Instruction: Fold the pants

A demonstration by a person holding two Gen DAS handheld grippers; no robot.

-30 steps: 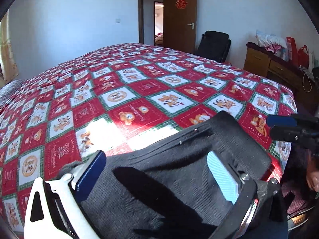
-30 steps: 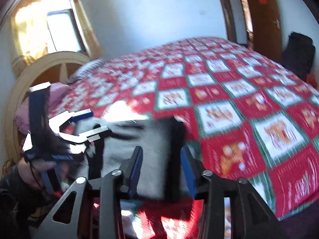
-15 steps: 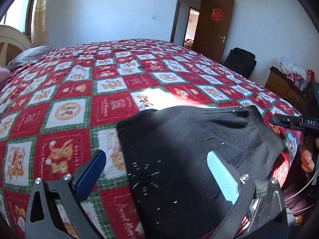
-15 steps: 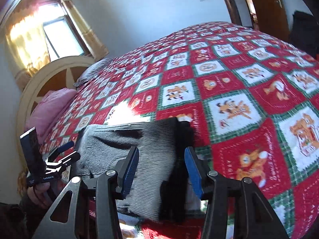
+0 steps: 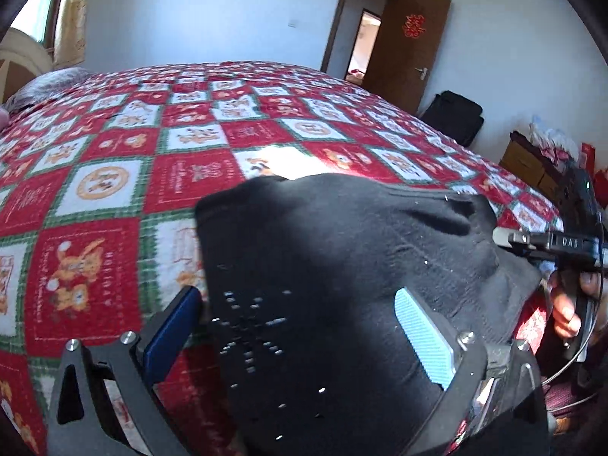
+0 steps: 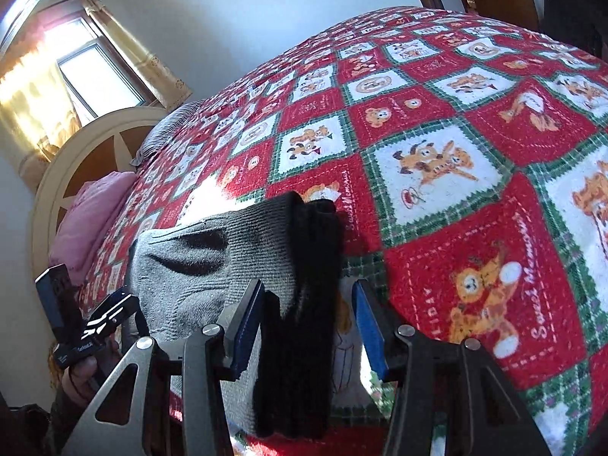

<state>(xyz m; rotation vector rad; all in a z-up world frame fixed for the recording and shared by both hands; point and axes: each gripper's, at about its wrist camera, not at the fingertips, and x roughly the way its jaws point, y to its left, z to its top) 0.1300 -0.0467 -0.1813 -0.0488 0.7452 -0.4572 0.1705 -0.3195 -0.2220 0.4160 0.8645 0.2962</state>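
The left gripper is seen with its jaws spread wide, the black pants lying between the pads; whether the cloth is pinched cannot be told. The right gripper is held half open, and a dark folded edge lies loose between its pads. The pants are draped over the near edge of the red patterned bedspread.
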